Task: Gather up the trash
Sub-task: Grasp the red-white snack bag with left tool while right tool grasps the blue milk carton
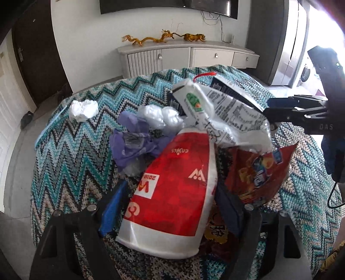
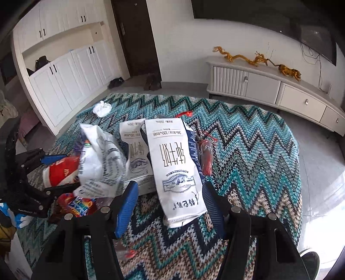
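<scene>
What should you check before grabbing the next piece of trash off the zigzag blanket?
1. Left gripper around the red-and-white cup: ok, a finger on each side; whether they press it, cannot tell.
2. Right gripper lined up on the white milk carton: ok, it lies between the open fingers.
3. Right gripper's path: not ok, the crumpled white printed bag sits close beside it.
4. Crumpled tissue alone at the far side: ok, nothing on it.
5. A bin to drop trash in: cannot tell, none in view.

White walls (image 1: 86, 43) and a pale floor (image 2: 319, 163); a low grey sideboard (image 1: 187, 57) carries golden dragon figures (image 1: 151, 39) — a dark screen (image 1: 168, 6) above, probably a television — white cabinets (image 2: 64, 71) beside a dark door (image 2: 135, 36).
</scene>
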Motion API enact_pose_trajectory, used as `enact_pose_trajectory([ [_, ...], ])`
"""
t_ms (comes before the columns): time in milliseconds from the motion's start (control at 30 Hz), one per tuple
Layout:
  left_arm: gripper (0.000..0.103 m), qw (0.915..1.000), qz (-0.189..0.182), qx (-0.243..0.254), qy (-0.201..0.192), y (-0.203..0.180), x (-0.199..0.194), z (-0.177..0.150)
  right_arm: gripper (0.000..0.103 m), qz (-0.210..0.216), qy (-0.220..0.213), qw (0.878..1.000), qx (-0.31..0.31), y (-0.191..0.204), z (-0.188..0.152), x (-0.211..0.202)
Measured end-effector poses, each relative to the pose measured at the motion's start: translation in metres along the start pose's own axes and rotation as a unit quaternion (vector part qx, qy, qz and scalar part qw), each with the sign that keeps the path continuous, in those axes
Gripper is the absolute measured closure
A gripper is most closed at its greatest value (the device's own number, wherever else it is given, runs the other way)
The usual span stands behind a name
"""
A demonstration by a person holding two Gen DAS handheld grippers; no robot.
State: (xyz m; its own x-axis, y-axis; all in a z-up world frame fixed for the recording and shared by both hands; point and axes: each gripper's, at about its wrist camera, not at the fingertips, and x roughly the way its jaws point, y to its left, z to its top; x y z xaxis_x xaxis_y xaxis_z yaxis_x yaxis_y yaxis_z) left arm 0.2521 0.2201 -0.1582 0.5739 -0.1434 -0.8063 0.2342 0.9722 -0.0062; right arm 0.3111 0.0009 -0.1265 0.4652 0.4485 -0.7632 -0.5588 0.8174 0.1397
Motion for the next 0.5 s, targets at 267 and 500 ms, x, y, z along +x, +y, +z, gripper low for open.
enact_pose_trajectory([
  [267, 0.045, 0.9992, -0.031, -0.025, -0.007, 0.002, -0.009, -0.005, 0.043, 0.009, 0.027, 0.999, 0.026, -0.019, 0.0, 0.033],
  [500, 0.047, 0.9985, -0.026, -0.04, -0.027, -0.001, -0.038, -0.01, 0.07, 0.025, 0.026, 0.998, 0.053, -0.032, -0.012, 0.027],
])
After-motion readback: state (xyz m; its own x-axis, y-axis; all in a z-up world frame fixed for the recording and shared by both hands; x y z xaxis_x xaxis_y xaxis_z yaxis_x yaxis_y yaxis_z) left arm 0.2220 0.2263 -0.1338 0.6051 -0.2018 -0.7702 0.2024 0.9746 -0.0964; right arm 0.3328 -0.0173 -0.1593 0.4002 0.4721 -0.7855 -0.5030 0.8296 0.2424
